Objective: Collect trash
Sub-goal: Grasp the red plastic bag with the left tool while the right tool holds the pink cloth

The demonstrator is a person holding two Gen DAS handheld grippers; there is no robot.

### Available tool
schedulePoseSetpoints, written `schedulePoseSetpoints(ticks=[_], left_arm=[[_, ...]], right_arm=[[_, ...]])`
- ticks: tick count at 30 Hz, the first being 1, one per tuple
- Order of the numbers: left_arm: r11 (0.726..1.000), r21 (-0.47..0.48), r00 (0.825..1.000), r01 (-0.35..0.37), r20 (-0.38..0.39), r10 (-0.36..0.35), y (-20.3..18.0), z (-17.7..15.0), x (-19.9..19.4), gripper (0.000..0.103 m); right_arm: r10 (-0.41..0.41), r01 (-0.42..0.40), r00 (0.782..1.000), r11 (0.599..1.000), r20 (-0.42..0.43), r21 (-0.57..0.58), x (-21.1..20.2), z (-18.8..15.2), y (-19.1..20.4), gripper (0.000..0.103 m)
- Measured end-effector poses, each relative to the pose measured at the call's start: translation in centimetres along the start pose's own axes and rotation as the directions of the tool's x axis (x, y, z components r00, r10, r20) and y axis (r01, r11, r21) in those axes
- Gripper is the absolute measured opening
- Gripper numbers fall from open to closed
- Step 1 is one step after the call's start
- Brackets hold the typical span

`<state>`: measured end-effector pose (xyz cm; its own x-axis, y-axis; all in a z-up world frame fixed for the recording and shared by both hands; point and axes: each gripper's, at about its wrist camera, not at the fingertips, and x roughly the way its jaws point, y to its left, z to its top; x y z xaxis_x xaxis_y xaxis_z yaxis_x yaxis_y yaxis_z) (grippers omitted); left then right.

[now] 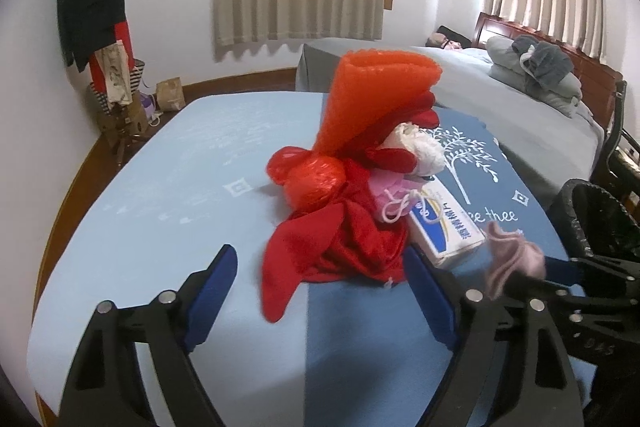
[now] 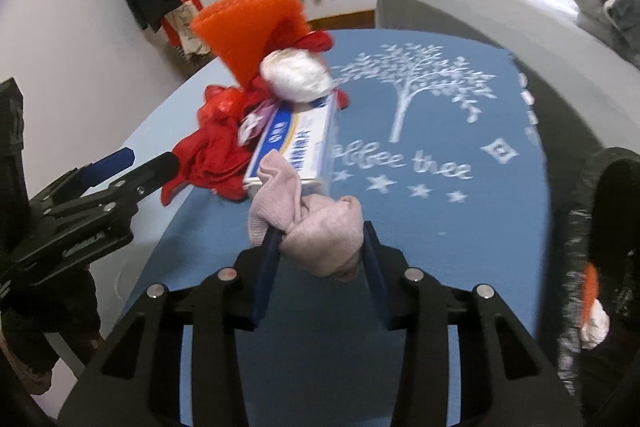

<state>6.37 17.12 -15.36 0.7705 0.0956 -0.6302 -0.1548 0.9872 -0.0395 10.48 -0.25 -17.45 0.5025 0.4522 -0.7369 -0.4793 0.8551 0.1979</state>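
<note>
A trash pile lies mid-table: an orange foam net (image 1: 372,95), a red plastic bag (image 1: 308,175), a red cloth (image 1: 340,243), a white wad (image 1: 420,147) and a blue-and-white box (image 1: 444,227). My left gripper (image 1: 320,255) stands open just in front of the red cloth, with nothing pressed between its pads. My right gripper (image 2: 320,233) is shut on a crumpled pink cloth (image 2: 316,219), held just above the table in front of the box (image 2: 296,143). In the left wrist view the pink cloth (image 1: 516,259) shows at the right, beside the box.
A black bin (image 2: 580,227) lined with a black bag stands at the table's right edge, with an orange and white piece inside; it also shows as the bin (image 1: 592,219) at right. The blue tablecloth (image 2: 460,247) carries a white tree print. A grey bed (image 1: 500,99) lies behind.
</note>
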Motion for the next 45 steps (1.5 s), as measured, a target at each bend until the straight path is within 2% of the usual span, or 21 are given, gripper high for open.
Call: schedulePoseSetpoints(ticks=[7, 13, 15, 17, 20, 23, 29, 35, 36, 38, 41, 45], left_arm=[[1.000, -0.001, 1.000, 0.012, -0.016, -0.012, -1.2, 0.6, 2.0, 0.076], [1.000, -0.015, 0.998, 0.002, -0.068, -0.003, -1.2, 0.8, 4.4, 0.070], [1.000, -0.021, 0.996, 0.010, -0.092, -0.012, -1.1, 0.8, 5.0, 0.056], [0.999, -0.029, 0.994, 0.015, -0.108, -0.018, -0.9, 0.7, 5.3, 0.031], [0.999, -0.046, 0.994, 0.022, -0.102, -0.026, -0.5, 0.7, 4.9, 0.015], [0.998, -0.058, 0.996, 0.024, -0.080, -0.029, 0.0, 0.8, 3.8, 0.011], [0.997, -0.072, 0.998, 0.026, -0.063, -0.030, 1.2, 0.4, 0.7, 0.011], [0.999, -0.036, 0.993, 0.026, -0.112, -0.030, 1.6, -1.2, 0.2, 0.016], [0.999, -0.039, 0.993, 0.032, -0.116, -0.036, 1.7, -1.3, 0.1, 0.019], [0.999, -0.038, 0.993, 0.024, -0.111, -0.028, 1.6, -1.2, -0.1, 0.043], [0.999, -0.032, 0.997, 0.001, -0.080, -0.003, 1.4, -0.9, -0.3, 0.057], [0.999, -0.037, 0.997, -0.013, -0.072, 0.011, 1.4, -0.4, 0.6, 0.064]], right_arm=[[-0.061, 0.059, 0.997, 0.997, 0.048, 0.046, -1.5, 0.7, -2.6, 0.039], [-0.076, 0.073, 0.995, 0.996, 0.058, 0.055, -1.7, 1.4, -3.5, 0.039], [-0.075, 0.072, 0.996, 0.996, 0.058, 0.053, -1.7, 1.4, -3.6, 0.039], [-0.072, 0.069, 0.996, 0.996, 0.056, 0.052, -1.7, 1.3, -3.6, 0.039], [-0.069, 0.066, 0.996, 0.997, 0.055, 0.051, -1.7, 1.4, -3.5, 0.039], [-0.066, 0.063, 0.996, 0.997, 0.061, 0.051, -1.9, 1.5, -3.4, 0.039], [-0.059, 0.055, 0.996, 0.997, 0.067, 0.048, -2.1, 1.5, -3.1, 0.039], [-0.054, 0.052, 0.998, 0.998, 0.043, 0.045, -1.5, 1.1, -2.8, 0.039], [-0.054, 0.052, 0.998, 0.998, 0.039, 0.044, -1.5, 1.0, -2.8, 0.039], [-0.054, 0.053, 0.998, 0.998, 0.036, 0.042, -1.4, 1.0, -2.7, 0.039], [-0.057, 0.056, 0.998, 0.998, 0.038, 0.040, -1.4, 1.0, -2.6, 0.039], [-0.062, 0.060, 0.997, 0.997, 0.040, 0.040, -1.5, 1.1, -2.7, 0.039]])
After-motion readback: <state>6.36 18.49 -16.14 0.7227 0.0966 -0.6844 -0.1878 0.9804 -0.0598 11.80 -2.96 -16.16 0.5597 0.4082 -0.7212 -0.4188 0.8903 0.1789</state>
